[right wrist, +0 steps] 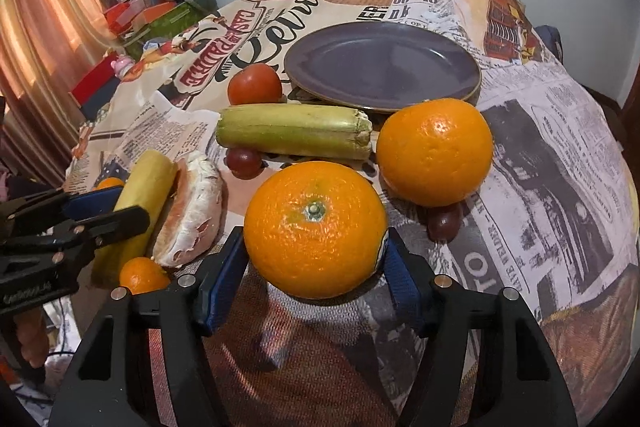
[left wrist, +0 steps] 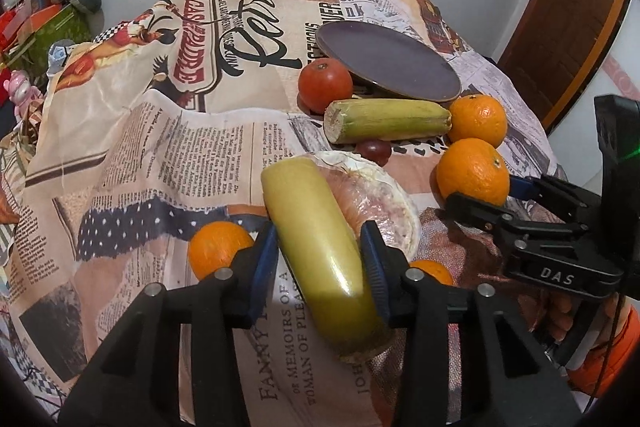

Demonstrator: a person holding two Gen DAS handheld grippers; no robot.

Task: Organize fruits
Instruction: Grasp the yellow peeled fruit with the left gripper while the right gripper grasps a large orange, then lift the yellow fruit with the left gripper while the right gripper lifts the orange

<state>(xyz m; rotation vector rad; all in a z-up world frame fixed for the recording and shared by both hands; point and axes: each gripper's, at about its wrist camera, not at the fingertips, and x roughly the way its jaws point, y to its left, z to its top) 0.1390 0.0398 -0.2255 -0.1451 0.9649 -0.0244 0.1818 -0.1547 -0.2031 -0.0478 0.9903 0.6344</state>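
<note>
My left gripper [left wrist: 320, 231] is shut on a yellow-green banana [left wrist: 320, 239], one blue pad on each side of it. The banana lies against a peeled, wrapped citrus fruit [left wrist: 380, 195]. In the right wrist view my right gripper [right wrist: 316, 239] is shut on a large orange [right wrist: 316, 227], stem end up, just above the cloth. A second orange [right wrist: 434, 151] sits behind it to the right. Beyond it lie a green banana [right wrist: 294, 131], a red tomato [right wrist: 255, 84] and an empty purple plate [right wrist: 384, 67].
A newspaper-print cloth [left wrist: 180, 147] covers the table. Two small mandarins [left wrist: 218, 247] [left wrist: 432, 271] flank the left fingers. Dark grapes [right wrist: 243, 163] [right wrist: 444, 223] lie among the fruit. Boxes and toys [right wrist: 132, 15] crowd the far left, beside a curtain.
</note>
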